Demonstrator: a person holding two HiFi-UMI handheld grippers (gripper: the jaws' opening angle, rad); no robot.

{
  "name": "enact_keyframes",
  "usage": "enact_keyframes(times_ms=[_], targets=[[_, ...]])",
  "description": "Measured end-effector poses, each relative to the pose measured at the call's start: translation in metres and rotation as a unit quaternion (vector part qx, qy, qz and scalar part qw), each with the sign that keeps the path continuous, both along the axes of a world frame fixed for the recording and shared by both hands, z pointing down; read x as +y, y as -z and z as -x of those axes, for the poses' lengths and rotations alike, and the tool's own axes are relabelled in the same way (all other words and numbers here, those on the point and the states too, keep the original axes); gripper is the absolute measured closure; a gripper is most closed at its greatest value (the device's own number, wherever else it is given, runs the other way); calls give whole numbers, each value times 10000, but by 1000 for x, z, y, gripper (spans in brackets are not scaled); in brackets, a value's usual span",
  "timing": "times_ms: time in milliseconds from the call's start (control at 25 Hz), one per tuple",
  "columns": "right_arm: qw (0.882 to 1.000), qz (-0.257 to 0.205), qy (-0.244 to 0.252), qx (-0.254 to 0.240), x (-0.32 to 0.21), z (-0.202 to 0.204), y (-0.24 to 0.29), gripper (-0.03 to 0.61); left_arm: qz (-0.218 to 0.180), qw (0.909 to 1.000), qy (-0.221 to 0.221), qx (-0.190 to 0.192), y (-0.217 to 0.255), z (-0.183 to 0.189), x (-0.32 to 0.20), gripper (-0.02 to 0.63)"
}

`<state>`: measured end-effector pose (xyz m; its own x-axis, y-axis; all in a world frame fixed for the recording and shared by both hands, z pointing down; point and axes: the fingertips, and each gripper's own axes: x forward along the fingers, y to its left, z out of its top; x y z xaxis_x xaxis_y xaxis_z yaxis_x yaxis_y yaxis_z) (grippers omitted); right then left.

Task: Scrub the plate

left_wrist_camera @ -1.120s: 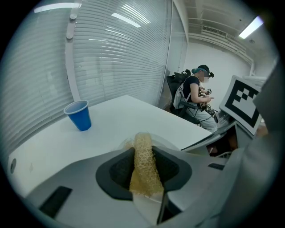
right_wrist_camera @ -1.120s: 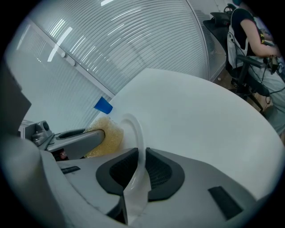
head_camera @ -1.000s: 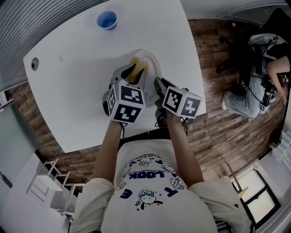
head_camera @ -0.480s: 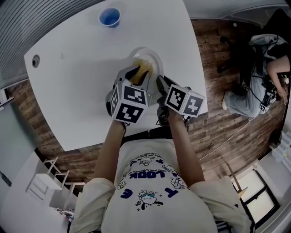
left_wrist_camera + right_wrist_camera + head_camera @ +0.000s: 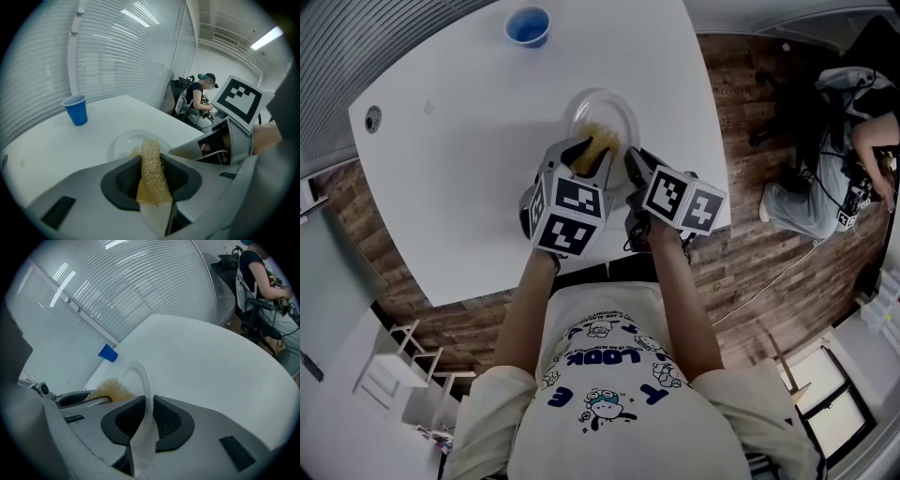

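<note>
A white plate (image 5: pixel 602 111) lies on the white table (image 5: pixel 459 169), near its right edge. My right gripper (image 5: pixel 635 167) is shut on the plate's near rim (image 5: pixel 142 389), which runs between the two dark pads. My left gripper (image 5: pixel 587 156) is shut on a yellow mesh sponge (image 5: pixel 151 172). The sponge (image 5: pixel 598 142) rests on the near part of the plate (image 5: pixel 131 143). In the right gripper view, the sponge (image 5: pixel 110 389) shows just left of the rim, beside the left gripper (image 5: pixel 70 400).
A blue cup (image 5: pixel 528 25) stands at the table's far side, well beyond the plate. The table's right edge (image 5: pixel 712 141) runs close to the plate, with wooden floor past it. A seated person (image 5: pixel 848 159) is off to the right.
The sponge in my left gripper has slid a little from the plate's far left part toward its near side. My right gripper has kept its hold on the rim.
</note>
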<state>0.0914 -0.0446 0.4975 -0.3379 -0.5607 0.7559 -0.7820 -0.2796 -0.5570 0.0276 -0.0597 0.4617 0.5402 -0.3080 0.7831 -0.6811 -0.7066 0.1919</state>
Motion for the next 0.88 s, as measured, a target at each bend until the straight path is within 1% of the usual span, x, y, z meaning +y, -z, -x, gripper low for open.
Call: enact_keyframes(times_ms=[440,600,880], targets=[[10000,-36,-59,18,1,-1,2,532,49,9999,-162,7,2,-3,20,479],[10000,-29,-84,-19,0,-1,0,532,91,9998,-177,48,1,-3,27,479],[9999,-61,-34,79,-1,-1,2,532,130,9997,-163,142,3,-3,34,480]])
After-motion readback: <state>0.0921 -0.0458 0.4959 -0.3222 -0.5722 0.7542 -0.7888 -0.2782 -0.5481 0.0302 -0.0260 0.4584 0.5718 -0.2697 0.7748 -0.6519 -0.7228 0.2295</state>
